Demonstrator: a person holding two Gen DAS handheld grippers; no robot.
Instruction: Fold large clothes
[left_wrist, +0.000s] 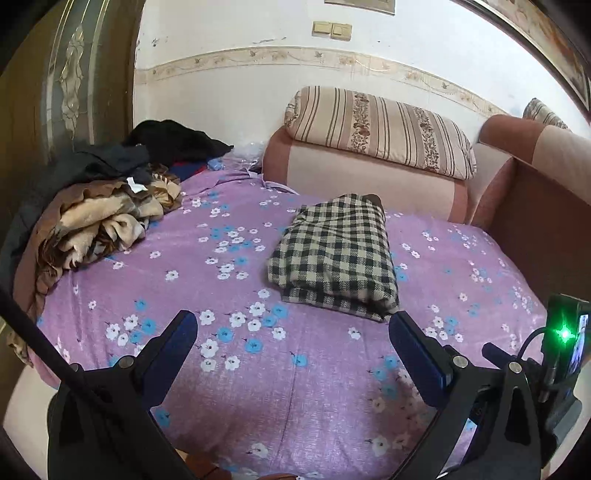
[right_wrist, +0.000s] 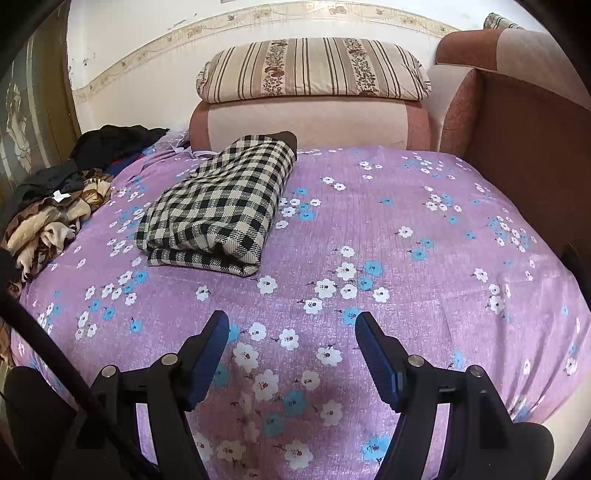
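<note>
A black-and-cream checked garment (left_wrist: 334, 254) lies folded into a thick rectangle on the purple flowered bedsheet (left_wrist: 207, 369). It also shows in the right wrist view (right_wrist: 221, 206), left of centre on the sheet (right_wrist: 406, 240). My left gripper (left_wrist: 291, 321) is open and empty, just in front of the garment's near edge. My right gripper (right_wrist: 291, 321) is open and empty above bare sheet, to the right of and nearer than the garment.
A heap of unfolded clothes, brown-cream (left_wrist: 99, 221) and black (left_wrist: 173, 140), lies at the bed's far left and also shows in the right wrist view (right_wrist: 48, 218). A striped pillow (left_wrist: 380, 129) rests on a pink sofa (left_wrist: 369, 181) behind the bed. A brown sofa arm (right_wrist: 524, 122) stands on the right.
</note>
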